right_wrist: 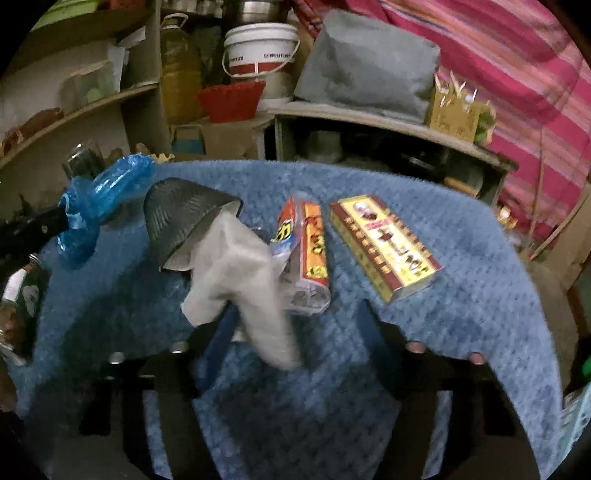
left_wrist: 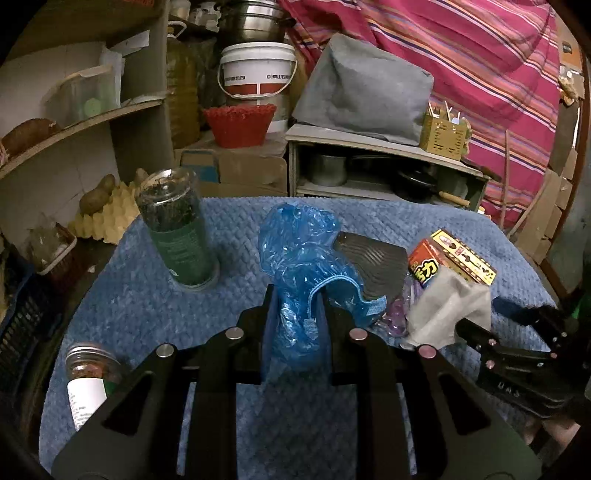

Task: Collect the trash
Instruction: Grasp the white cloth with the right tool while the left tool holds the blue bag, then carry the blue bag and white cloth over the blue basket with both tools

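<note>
A cluttered home storeroom-kitchen — steel pots [left_wrist: 251, 20], oil jug [left_wrist: 181, 88], potatoes [left_wrist: 96, 197] on shelves.

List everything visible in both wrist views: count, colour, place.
blue plastic bag: one, blue, clamped in the left tongs
white tissue: one, white, between the right tongs' fingers
black cup: one, dark ribbed, on its side behind the tissue
orange package: one, orange and yellow, mid-table
yellow box: one, yellow and red, table right
tall jar: one, dark contents, green label, table left
small jar: one, white label, near left
blue cloth: one, covers the table
left tongs: black, shut on the bag
right tongs: black, part open
</note>
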`<state>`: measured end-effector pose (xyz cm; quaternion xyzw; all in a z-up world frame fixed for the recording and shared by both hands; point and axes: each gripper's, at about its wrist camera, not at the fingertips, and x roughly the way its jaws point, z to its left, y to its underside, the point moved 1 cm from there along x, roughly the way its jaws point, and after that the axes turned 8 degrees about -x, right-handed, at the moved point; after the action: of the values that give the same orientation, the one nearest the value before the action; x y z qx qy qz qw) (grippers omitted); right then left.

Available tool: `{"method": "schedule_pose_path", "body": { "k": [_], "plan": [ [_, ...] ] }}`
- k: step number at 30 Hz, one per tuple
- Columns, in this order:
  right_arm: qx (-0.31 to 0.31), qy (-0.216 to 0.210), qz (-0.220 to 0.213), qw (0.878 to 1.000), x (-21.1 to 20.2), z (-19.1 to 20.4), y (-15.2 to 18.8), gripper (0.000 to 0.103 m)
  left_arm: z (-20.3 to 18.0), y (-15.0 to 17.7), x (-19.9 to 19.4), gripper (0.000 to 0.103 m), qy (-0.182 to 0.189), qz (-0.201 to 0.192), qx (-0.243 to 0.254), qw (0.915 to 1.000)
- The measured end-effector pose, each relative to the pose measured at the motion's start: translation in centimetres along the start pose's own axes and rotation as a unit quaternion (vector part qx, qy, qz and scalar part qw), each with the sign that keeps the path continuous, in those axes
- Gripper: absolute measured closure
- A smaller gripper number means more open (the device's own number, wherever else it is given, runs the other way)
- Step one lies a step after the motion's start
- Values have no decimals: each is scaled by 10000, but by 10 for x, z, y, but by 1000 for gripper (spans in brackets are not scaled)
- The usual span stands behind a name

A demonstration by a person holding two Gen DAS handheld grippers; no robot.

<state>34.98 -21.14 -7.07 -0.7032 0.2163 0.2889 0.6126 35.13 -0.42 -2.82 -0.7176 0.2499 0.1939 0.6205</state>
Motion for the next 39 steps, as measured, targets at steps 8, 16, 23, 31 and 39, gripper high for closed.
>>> {"method": "schedule_pose_path", "body": {
  "k": [8,16,23,31,39],
  "plan": [
    [15,-395,-165,9991,-5,7,3,84,2,0,2,83,-44,19,-14,10000],
    [213,-445,-337,9982,-29,-6,2,96,-9,-2,-4,83,-82,20,142,9999],
    [225,-249,-447,9984,-73,-29,15,98,-32,1,-45,83,32,-138,266,9995],
    [481,67,-510,9975,-131,-78,47,99,-85,27,-81,83,318,-115,620,9975],
    [796,633,-681,9925,-199,-144,85,99,-171,51,-107,83,1147,-5,787,9903]
  ]
}}
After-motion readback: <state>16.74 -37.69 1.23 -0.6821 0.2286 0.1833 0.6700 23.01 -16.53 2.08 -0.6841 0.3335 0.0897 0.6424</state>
